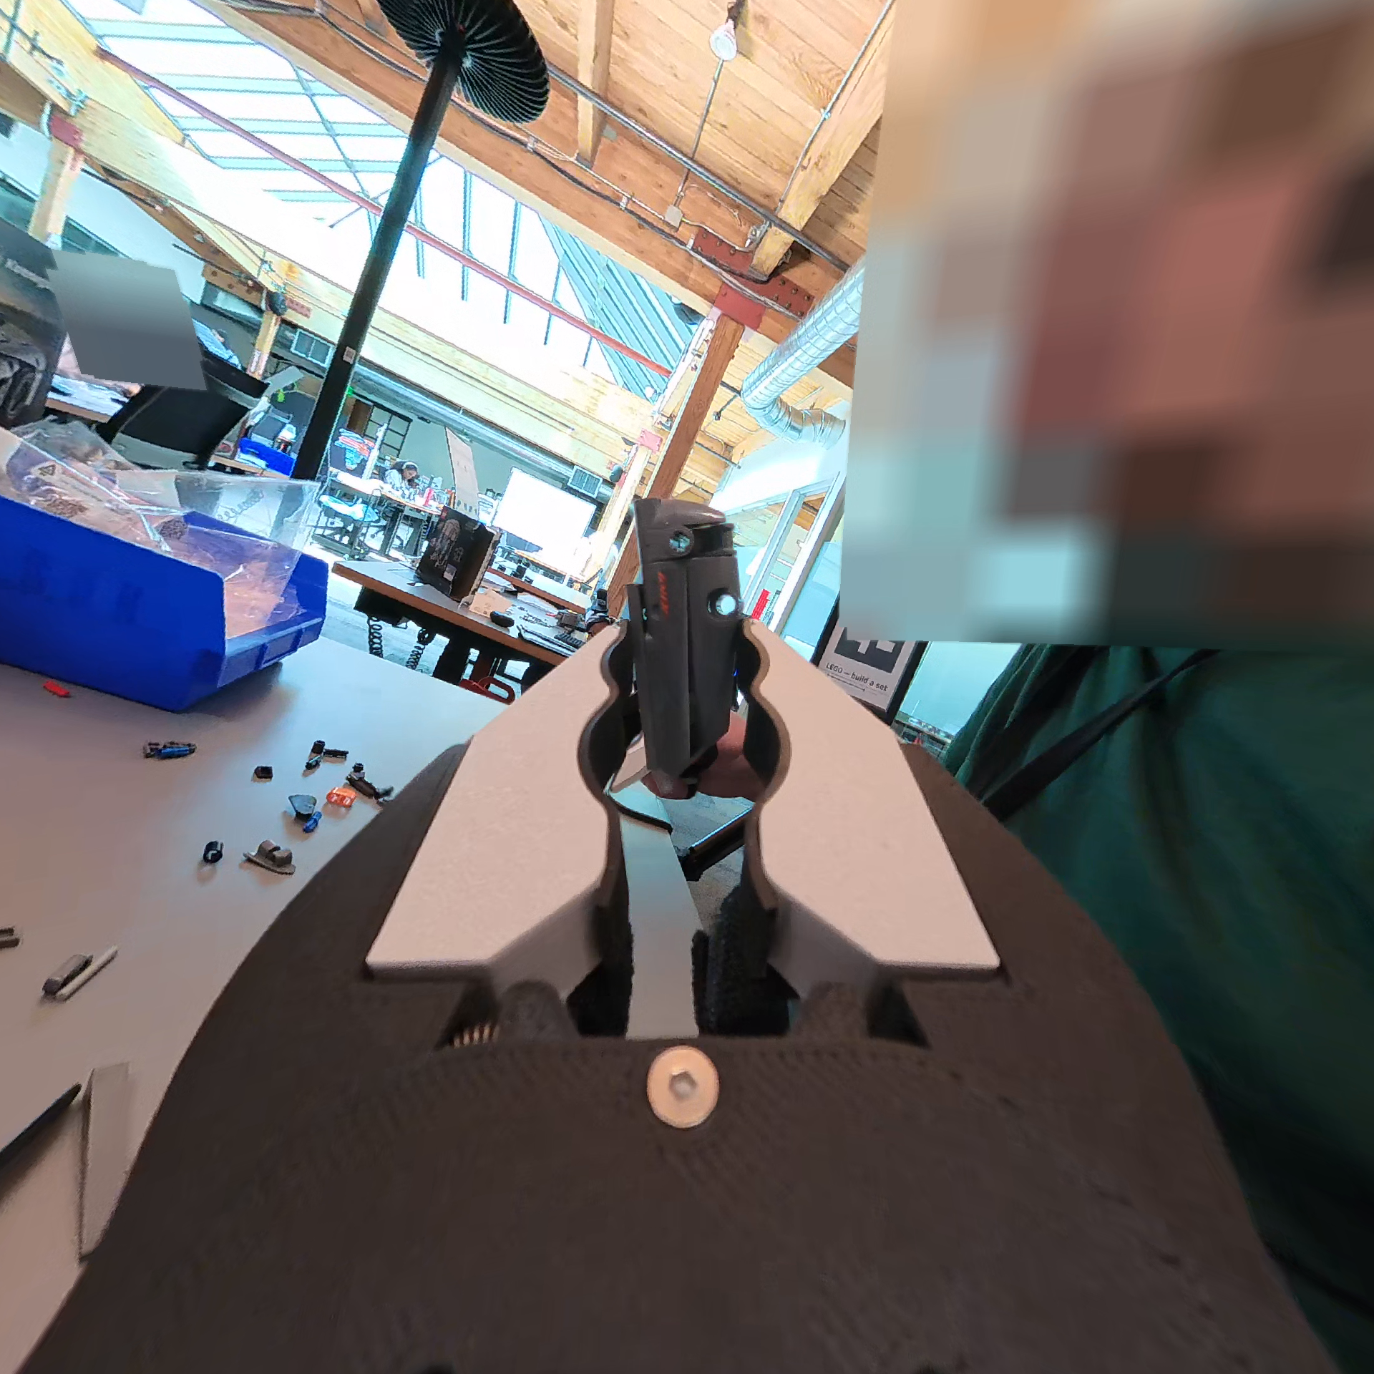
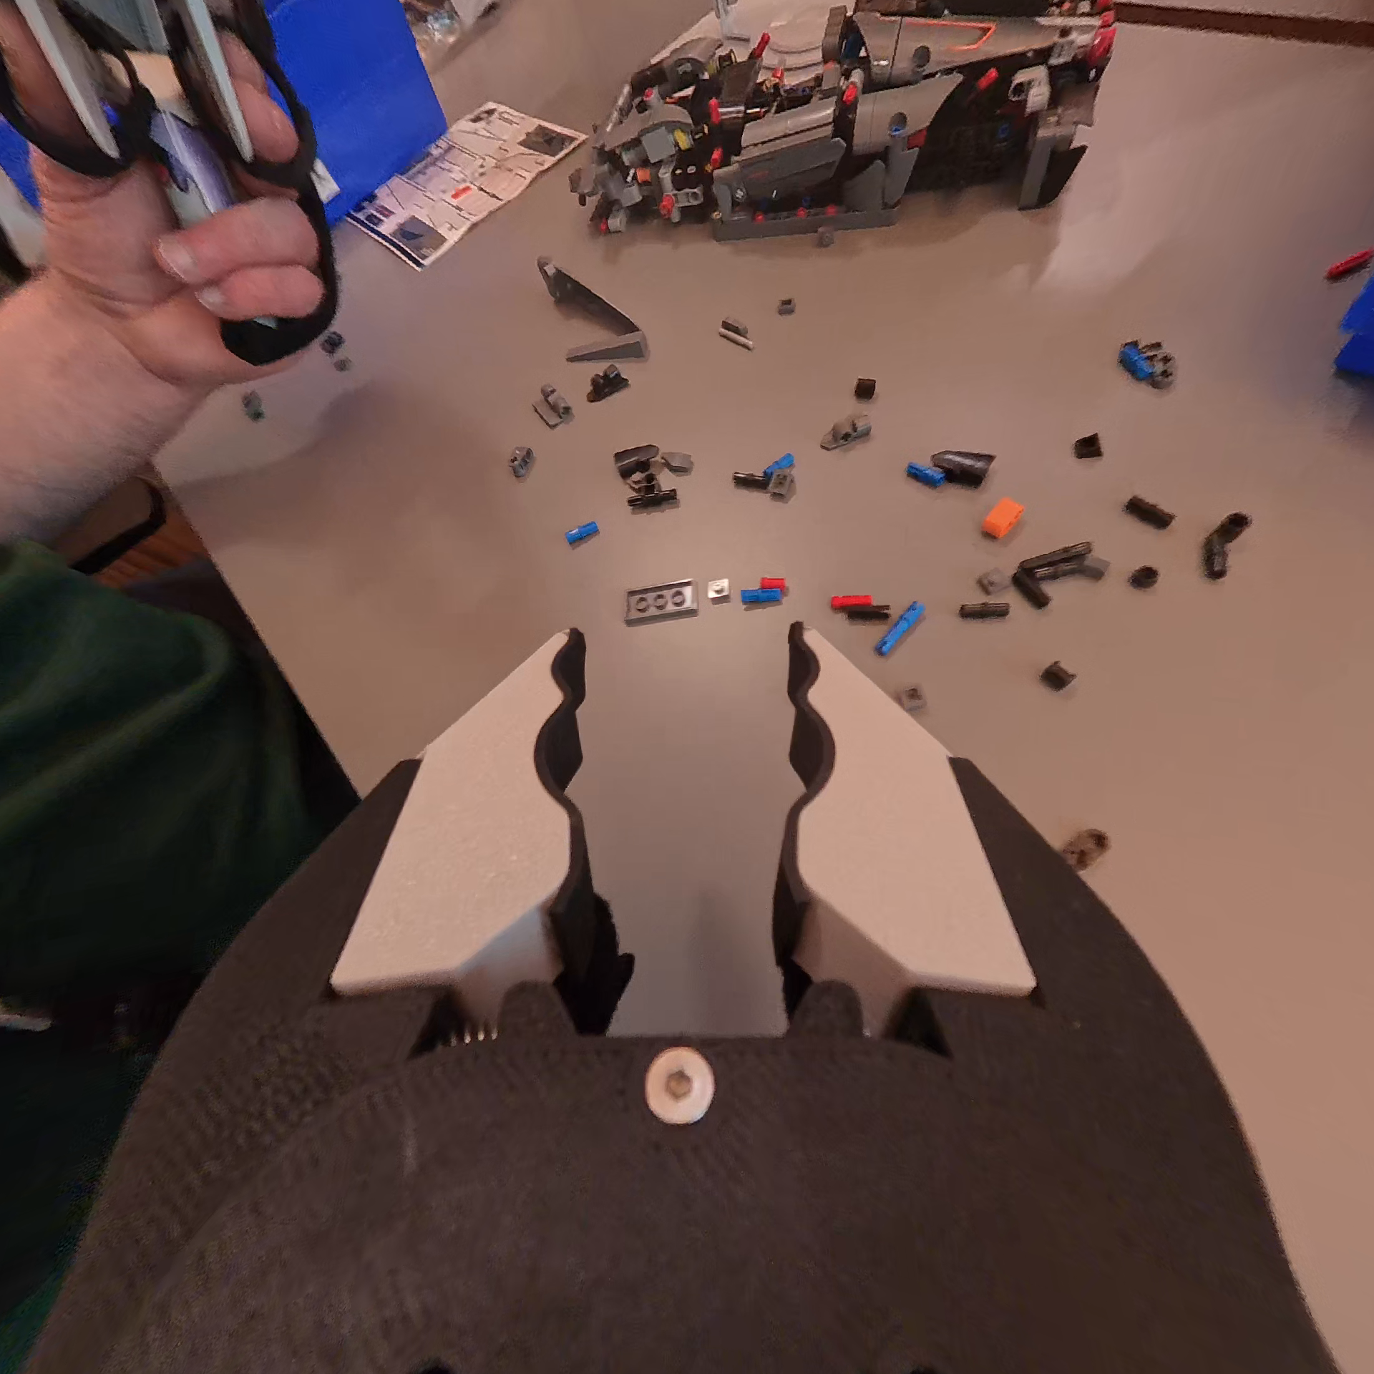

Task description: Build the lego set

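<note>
Lego subassembly (image 1: 688, 654) sits clamped upright in left hand-held gripper (image 1: 680, 669); right hand-held gripper (image 2: 685, 639), wide and empty, should pick a pin at 12 o'clock squarely.

1. Right gripper (image 2: 685, 639) hangs over the grey table (image 2: 1189, 743) with its jaws wide apart, nothing between them.
2. Just past its tips: a flat grey plate (image 2: 661, 601), with loose blue, red and black pins scattered beyond.
3. Orange piece (image 2: 1002, 517) sits off to the plate's right.
4. Half-built grey car model (image 2: 840, 126) is well beyond the plate; instruction sheet (image 2: 465, 178) lies left of the model.
5. Left of all that, a hand (image 2: 149, 223) is raised, gripping a blurry handle.
</note>
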`<state>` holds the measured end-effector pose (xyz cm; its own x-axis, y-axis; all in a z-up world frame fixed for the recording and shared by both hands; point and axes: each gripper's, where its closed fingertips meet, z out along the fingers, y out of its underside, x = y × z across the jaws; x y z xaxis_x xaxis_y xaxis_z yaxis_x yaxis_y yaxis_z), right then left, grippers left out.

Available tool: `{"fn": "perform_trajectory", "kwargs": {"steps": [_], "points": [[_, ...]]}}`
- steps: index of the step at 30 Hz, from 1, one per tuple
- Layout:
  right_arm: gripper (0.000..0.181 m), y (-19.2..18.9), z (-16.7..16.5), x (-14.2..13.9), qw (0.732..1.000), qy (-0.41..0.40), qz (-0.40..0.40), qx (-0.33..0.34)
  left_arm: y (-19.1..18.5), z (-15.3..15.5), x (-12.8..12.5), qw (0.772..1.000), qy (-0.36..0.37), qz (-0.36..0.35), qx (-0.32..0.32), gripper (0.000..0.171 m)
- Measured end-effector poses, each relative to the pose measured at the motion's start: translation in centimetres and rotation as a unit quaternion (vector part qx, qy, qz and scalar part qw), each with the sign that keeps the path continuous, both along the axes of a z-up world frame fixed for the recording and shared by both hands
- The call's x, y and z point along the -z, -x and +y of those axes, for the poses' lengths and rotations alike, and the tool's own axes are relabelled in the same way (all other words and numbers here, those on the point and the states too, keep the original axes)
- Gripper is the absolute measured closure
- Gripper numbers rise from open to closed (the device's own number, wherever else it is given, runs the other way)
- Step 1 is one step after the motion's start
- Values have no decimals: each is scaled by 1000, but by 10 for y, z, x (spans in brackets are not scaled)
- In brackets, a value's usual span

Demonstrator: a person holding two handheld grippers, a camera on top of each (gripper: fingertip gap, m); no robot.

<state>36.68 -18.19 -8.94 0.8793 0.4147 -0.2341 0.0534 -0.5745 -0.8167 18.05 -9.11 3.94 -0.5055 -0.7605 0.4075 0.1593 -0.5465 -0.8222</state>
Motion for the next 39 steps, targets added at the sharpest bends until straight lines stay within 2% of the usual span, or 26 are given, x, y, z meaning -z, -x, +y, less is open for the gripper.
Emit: {"fn": "perform_trajectory", "kwargs": {"steps": [2, 4, 9, 13, 15, 18, 21, 24, 30, 33, 39], "points": [[128, -4, 5, -6, 999, -15, -35, 8, -1, 2, -3, 1000, -3, -10, -1, 147], [128, 0, 12, -24, 998, -46, -41, 17, -1, 5, -8, 1000, -1, -23, 0, 147], [128, 51, 30, -65, 997, -64, -10, -31, -6, 7, -23, 998, 13, -58, 18, 147], [129, 94, 60, -103, 993, -93, 31, -71, -12, 8, -32, 996, 22, -84, 32, 147], [128, 112, 77, -113, 990, -108, 30, -85, -13, 10, -38, 993, 40, -104, 42, 147], [130, 139, 95, -120, 986, -122, 43, -109, -17, 8, -42, 990, 53, -123, 49, 146], [130, 156, 102, -115, 984, -115, 51, -128, -22, 9, -43, 988, 65, -134, 44, 146], [132, 165, 102, -123, 977, -115, 115, -135, -29, 8, -39, 988, 66, -133, 39, 147], [143, 166, 103, -129, 962, -108, 212, -133, -44, 0, -33, 990, 62, -123, 43, 147], [158, 165, 99, -130, 958, -115, 221, -141, -51, -2, -30, 990, 65, -121, 37, 146], [158, 158, 96, -125, 960, -116, 212, -139, -58, -5, -26, 990, 71, -116, 46, 147]]}}
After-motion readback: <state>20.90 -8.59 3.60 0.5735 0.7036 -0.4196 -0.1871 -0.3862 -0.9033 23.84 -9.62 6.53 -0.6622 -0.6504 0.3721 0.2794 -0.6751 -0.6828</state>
